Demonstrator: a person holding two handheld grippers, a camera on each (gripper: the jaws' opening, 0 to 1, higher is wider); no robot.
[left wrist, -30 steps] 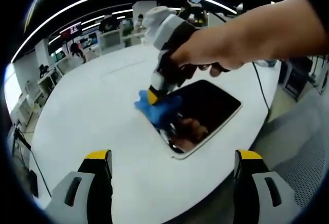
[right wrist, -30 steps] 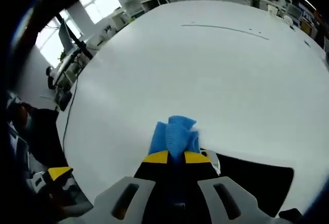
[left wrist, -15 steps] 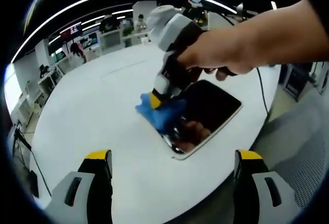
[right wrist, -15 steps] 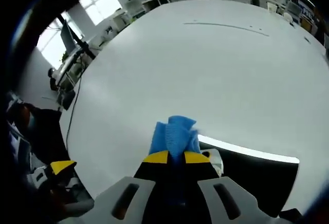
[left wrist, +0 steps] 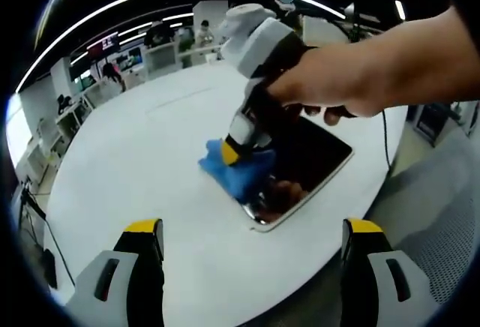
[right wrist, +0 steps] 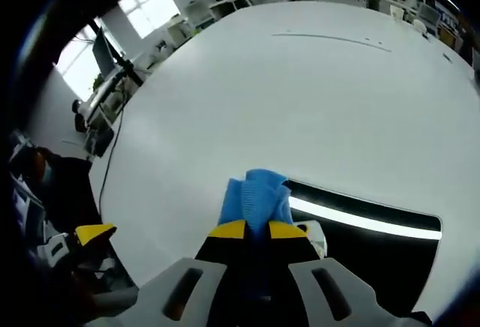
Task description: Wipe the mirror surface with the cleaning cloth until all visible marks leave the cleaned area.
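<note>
Landmark: the mirror (left wrist: pixel 300 163), a dark rounded rectangle with a pale rim, lying flat on the white tabletop (left wrist: pixel 142 162) near its edge.

Right gripper (left wrist: pixel 234 147) reaches in above the mirror, carried by a hand (left wrist: pixel 337 91). Its fingers (right wrist: pixel 227 231) are pinched tight on the blue cleaning cloth (left wrist: pixel 238 168), which bunches out past the tips. The cloth is pressed down on the mirror's corner, partly on the glass, partly spilling onto the tabletop just beside the rim. In the right gripper view the cloth (right wrist: pixel 256 198) sits at the mirror's edge, with the dark glass (right wrist: pixel 375 244) running off to one side and carrying a bright reflected strip of ceiling light.

Left gripper (left wrist: pixel 251 238) hangs back, well apart from the mirror, above the tabletop edge. Its fingers (left wrist: pixel 142 241) stand wide, holding nothing.

Step in hand, as judged: wiping is under way at one corner. Most of the glass lies beyond the cloth. Marks are hard to tell from reflections here; the patch near the close rim looks like a reflected hand, not a smear.

Next move would call for drawing the cloth across the glass toward the far corner with steady downward pressure, grip kept closed. An unbraced mirror could slide on the smooth tabletop.
</note>
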